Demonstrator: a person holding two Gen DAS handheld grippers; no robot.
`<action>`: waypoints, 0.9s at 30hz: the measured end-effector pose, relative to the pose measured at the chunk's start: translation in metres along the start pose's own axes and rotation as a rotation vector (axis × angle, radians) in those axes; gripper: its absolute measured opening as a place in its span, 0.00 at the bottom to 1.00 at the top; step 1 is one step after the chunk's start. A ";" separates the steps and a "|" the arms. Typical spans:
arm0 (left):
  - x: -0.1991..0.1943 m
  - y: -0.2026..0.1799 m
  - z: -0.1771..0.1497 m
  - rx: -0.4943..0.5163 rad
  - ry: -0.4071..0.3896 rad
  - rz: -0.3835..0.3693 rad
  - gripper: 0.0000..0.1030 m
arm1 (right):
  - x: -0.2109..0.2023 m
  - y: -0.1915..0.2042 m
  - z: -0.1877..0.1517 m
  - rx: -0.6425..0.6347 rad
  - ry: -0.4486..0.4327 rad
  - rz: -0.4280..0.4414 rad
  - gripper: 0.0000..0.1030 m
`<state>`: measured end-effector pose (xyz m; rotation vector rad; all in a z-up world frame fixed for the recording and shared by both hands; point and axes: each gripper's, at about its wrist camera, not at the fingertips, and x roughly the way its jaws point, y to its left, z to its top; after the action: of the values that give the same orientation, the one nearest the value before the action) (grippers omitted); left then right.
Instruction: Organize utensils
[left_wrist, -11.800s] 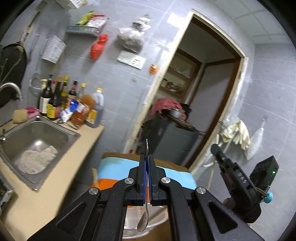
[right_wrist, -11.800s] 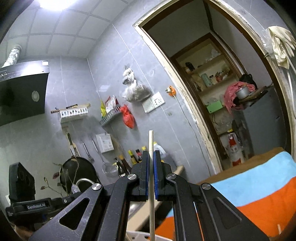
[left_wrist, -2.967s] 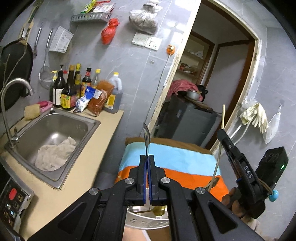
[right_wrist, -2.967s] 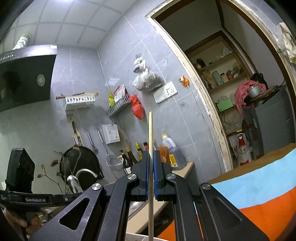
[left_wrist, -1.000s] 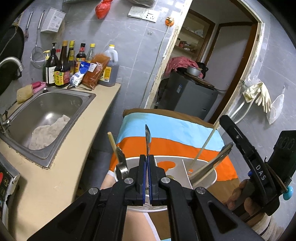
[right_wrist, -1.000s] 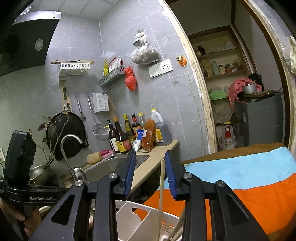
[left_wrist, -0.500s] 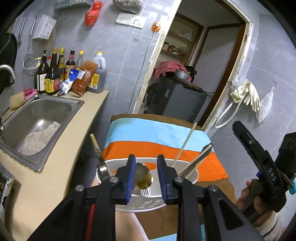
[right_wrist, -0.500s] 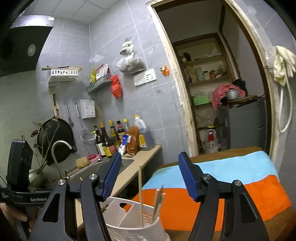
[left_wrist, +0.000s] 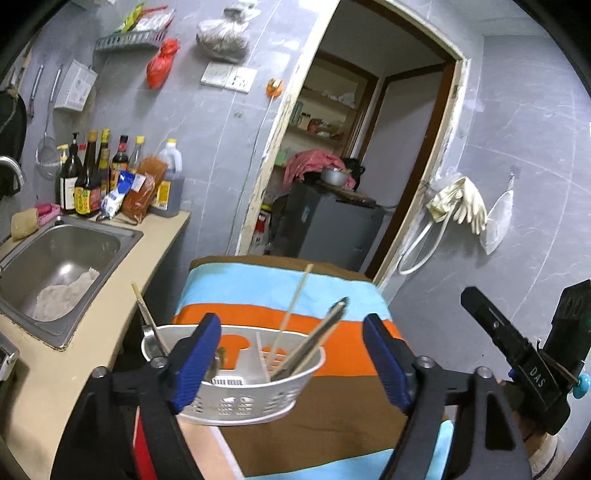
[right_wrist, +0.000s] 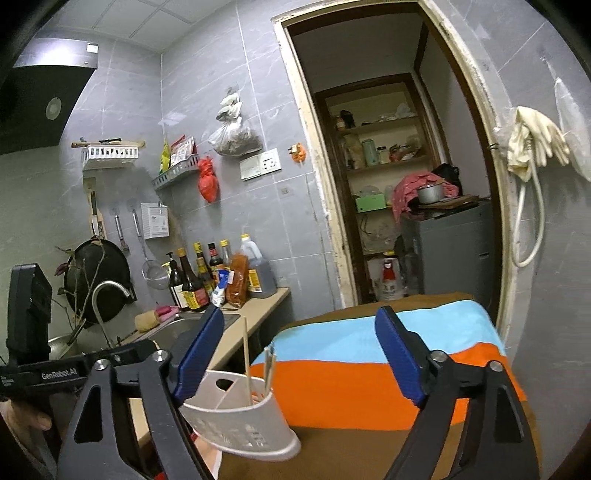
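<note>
On the far left a steel sink sits in a beige counter. The left gripper gapes wide, holding nothing; beyond it a white perforated plastic utensil holder stands on the striped blue, orange and brown cloth, holding a thin wooden chopstick and metal utensils. The right gripper also spreads wide and empty. Grey glossy tiles line the walls beside an open doorway.

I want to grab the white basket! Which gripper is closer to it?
Left. The left gripper hangs open right over the white basket, one finger overlapping its rim. The right gripper is open too, farther back.
</note>
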<state>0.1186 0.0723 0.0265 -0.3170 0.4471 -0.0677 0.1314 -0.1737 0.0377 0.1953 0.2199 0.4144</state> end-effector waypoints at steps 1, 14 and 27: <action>-0.006 -0.005 -0.002 0.001 -0.012 0.000 0.84 | -0.009 -0.002 0.002 -0.001 0.001 -0.007 0.85; -0.074 -0.049 -0.044 0.035 -0.096 0.093 1.00 | -0.102 -0.019 -0.002 -0.017 0.021 -0.063 0.97; -0.108 -0.077 -0.086 0.108 -0.066 0.104 1.00 | -0.169 -0.029 -0.028 -0.025 0.042 -0.158 0.98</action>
<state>-0.0154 -0.0109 0.0224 -0.1889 0.3922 0.0201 -0.0154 -0.2658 0.0327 0.1431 0.2693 0.2640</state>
